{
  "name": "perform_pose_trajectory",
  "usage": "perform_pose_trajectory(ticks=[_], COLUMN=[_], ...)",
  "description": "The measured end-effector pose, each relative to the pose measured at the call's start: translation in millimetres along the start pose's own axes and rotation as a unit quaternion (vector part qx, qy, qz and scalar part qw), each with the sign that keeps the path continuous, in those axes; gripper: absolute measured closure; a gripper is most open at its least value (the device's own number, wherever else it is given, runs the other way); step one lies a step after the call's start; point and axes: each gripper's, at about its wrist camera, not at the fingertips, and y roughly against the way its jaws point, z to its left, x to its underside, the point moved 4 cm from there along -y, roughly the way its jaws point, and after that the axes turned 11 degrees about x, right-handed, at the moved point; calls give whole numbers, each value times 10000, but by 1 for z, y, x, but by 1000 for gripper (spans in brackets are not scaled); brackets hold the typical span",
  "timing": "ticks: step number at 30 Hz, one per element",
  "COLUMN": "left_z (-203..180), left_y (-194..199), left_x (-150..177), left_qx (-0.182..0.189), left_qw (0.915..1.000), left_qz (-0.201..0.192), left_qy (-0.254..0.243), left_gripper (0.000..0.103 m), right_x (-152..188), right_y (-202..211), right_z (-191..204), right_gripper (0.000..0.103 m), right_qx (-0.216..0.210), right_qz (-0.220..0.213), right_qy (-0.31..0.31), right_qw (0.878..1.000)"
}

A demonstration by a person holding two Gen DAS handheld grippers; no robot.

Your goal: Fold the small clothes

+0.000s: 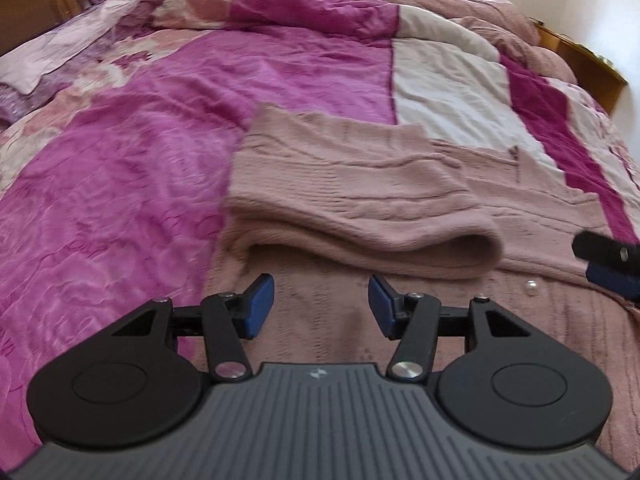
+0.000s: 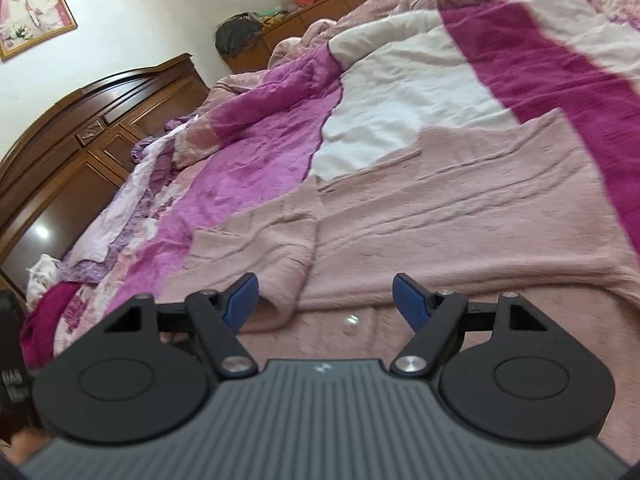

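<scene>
The dusty-pink cable-knit sweater (image 1: 360, 200) lies flat on the magenta-and-cream patchwork quilt (image 1: 140, 140), just ahead of me, its left sleeve folded across the body. My left gripper (image 1: 321, 306) and right gripper (image 2: 325, 302) both hang part open, holding nothing. It looks soft, thick and floppy, not slippery; I'd pinch the rolled fold edge or the hem. There's open quilt to the far side and left.

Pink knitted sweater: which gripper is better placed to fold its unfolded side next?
Probably the right gripper: open and empty, it faces the flat sweater. The left gripper, also open, faces the folded sleeve.
</scene>
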Motion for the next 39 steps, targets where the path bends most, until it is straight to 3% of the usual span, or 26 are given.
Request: perform_pose_trajectory(ticks=[5, 19, 21, 23, 24, 28, 32, 35, 39], left_z=[8, 15, 16, 17, 17, 18, 20, 20, 21], left_y=[-2, -9, -10, -10, -10, -9, -9, -10, -10], left_x=[4, 13, 13, 12, 12, 12, 11, 11, 11], left_qx=[-189, -166, -147, -126, -115, -76, -45, -35, -44], left_qw=[9998, 9998, 9998, 9998, 9997, 9997, 9997, 9997, 9998], left_qz=[10, -38, -45, -56, -63, -86, -93, -98, -85], left_qy=[33, 123, 132, 169, 190, 226, 228, 218, 195], left_gripper=[43, 42, 42, 42, 42, 42, 42, 42, 42], right_x=[-6, -8, -8, -9, -10, -23, -42, -39, -18], right_y=[-28, -77, -81, -85, -86, -72, -57, -71, -101], right_z=[11, 40, 43, 48, 50, 67, 73, 65, 46], right_gripper=[26, 28, 38, 79, 88, 91, 91, 91, 88], right_qx=[-135, -347, -385, -439, -404, -426, -59, 251, 581], right_qz=[260, 596, 586, 658, 662, 214, -458, -295, 230], right_qy=[-205, -100, -54, 42, 130, 708, 1040, 1068, 1051], right_qw=[9994, 9976, 9975, 9969, 9969, 9963, 9935, 9935, 9925])
